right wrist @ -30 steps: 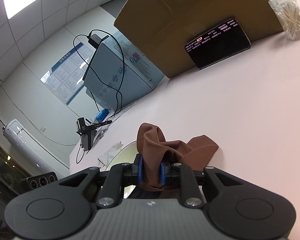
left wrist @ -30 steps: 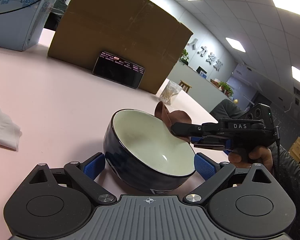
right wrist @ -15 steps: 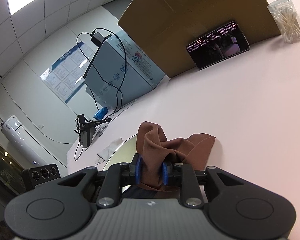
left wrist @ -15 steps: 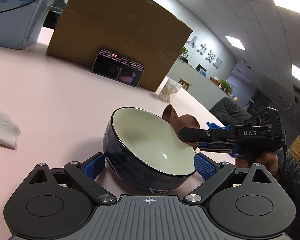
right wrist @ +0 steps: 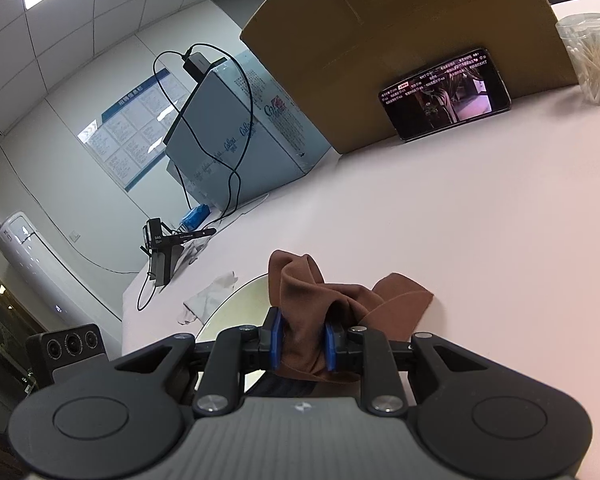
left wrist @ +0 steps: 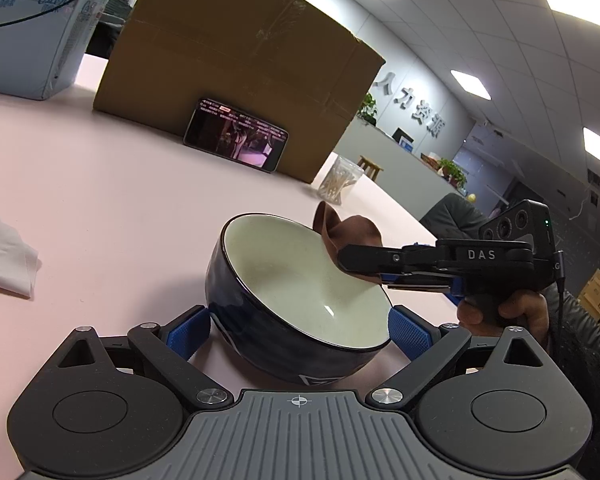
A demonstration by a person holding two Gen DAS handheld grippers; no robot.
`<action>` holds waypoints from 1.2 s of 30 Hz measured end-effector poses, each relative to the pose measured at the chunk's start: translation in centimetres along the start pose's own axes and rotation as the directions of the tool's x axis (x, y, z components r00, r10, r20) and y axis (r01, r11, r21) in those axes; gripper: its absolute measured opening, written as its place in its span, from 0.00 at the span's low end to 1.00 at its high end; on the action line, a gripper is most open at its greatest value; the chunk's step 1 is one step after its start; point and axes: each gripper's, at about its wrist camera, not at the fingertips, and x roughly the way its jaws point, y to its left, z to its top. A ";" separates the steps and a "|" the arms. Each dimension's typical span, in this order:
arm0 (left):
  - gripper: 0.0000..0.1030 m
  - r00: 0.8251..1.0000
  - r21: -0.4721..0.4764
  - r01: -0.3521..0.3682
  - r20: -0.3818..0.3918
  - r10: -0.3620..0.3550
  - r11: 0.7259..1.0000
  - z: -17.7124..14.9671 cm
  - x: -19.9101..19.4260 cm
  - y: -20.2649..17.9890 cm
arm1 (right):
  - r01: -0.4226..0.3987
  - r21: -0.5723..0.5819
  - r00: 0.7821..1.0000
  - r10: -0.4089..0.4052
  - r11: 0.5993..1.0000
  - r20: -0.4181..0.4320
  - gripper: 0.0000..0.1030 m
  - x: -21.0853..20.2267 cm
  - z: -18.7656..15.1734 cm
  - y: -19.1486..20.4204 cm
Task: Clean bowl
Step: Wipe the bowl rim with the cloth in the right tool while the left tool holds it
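Office w/ pink table: left gripper clamps the tilted dark-blue bowl by its sides, near edge of table. Right gripper pinches a bunched brown cloth at the bowl's far rim. Risks: a hard wipe could twist the glazed bowl out of the pads, or the loose cloth could slip free.

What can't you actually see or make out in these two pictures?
- Bowl: in the right wrist view, mostly hidden behind the right gripper and brown cloth.
- Phone: text too small in both views.
- White tissue: cut off by the left wrist view's edge.
- Left gripper: whether its pads press the bowl.
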 end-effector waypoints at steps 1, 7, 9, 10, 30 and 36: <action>0.95 1.000 -0.001 0.001 -0.001 -0.001 1.000 0.0 0.0 0.0 | 0.000 0.000 1.000 0.000 1.000 0.000 0.23 0.0 0.0 0.0; 0.95 1.000 -0.001 0.006 -0.004 -0.006 1.000 0.1 0.0 0.1 | -0.004 0.000 1.000 0.004 1.000 -0.003 0.23 -0.7 -0.6 0.3; 0.95 1.000 0.000 0.008 -0.005 -0.008 1.000 0.1 0.1 0.1 | -0.006 -0.005 1.000 0.006 1.000 -0.007 0.23 -1.0 -0.9 0.5; 0.95 1.000 0.001 0.010 -0.005 -0.010 1.000 0.2 0.1 0.1 | -0.006 -0.006 1.000 0.005 1.000 -0.009 0.23 -1.2 -1.0 0.6; 0.94 1.000 0.006 0.006 -0.018 -0.006 1.000 -0.1 0.1 0.0 | 0.013 -0.033 1.000 -0.013 0.999 -0.017 0.24 0.3 -0.1 0.9; 0.95 1.000 0.007 0.003 -0.020 -0.003 1.000 -0.2 0.1 0.0 | 0.009 -0.031 1.000 -0.009 0.999 -0.008 0.24 -0.7 -0.8 1.2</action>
